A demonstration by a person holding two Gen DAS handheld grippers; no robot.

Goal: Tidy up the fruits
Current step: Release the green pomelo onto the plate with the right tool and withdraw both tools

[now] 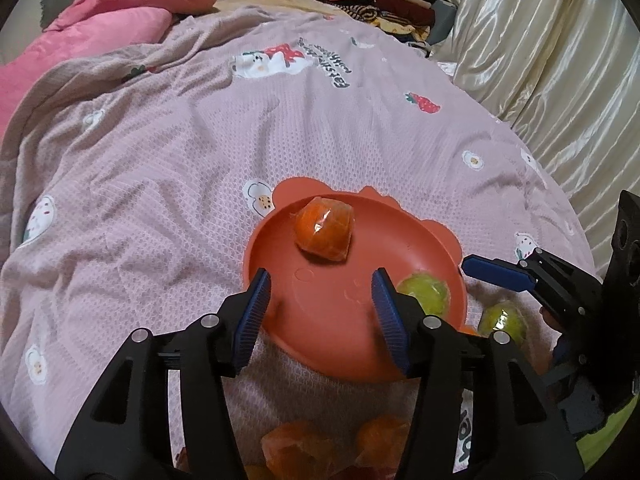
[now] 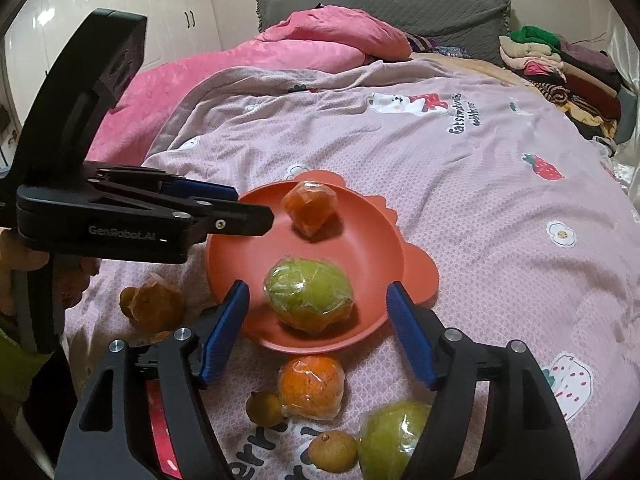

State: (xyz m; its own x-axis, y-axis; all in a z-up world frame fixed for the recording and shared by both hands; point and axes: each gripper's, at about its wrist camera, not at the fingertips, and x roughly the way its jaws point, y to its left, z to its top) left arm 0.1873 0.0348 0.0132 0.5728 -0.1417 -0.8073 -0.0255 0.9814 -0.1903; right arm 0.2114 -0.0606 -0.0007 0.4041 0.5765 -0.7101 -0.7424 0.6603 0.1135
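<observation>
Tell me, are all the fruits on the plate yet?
Not yet. Two are on the orange plate: a wrapped orange fruit and a wrapped green fruit. The left gripper and right gripper are both open and empty. Another orange, a green fruit and small brown fruits wait on the blanket.

One orange plate (image 2: 384, 256) sits on the bedspread (image 2: 460, 208), carrying two wrapped fruits: one orange (image 2: 310, 210) near its far rim and one green (image 2: 308, 294) near its near rim. Off the plate, toward the bedspread's near edge, lie two wrapped oranges (image 2: 312, 386), one wrapped green fruit (image 2: 390, 440) and three small brown fruits (image 2: 334, 451).
</observation>
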